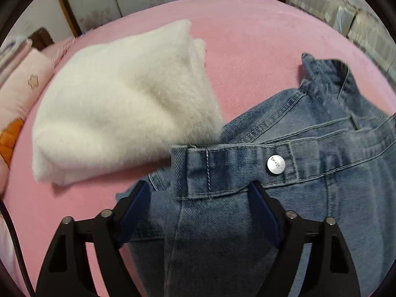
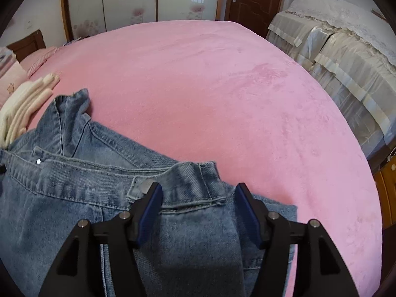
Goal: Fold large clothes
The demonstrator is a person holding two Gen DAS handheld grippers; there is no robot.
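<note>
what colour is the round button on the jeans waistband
Silver metal button; the left wrist view shows it best.

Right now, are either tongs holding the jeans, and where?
Nothing is held. Both left tongs and right tongs stand open over the jeans waistband.

Jeans [image 1: 309,173]: matt blue denim, stitched seams, shiny metal button [image 1: 276,165]. Sweater [image 1: 123,104]: fluffy white knit. Bed [image 2: 210,94]: soft pink plush cover. Fingers [image 2: 149,212]: matt black plastic, blue pads.

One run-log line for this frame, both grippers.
left gripper: open over jeans waistband | right gripper: open over jeans | white sweater: folded, beside jeans | bed
</note>
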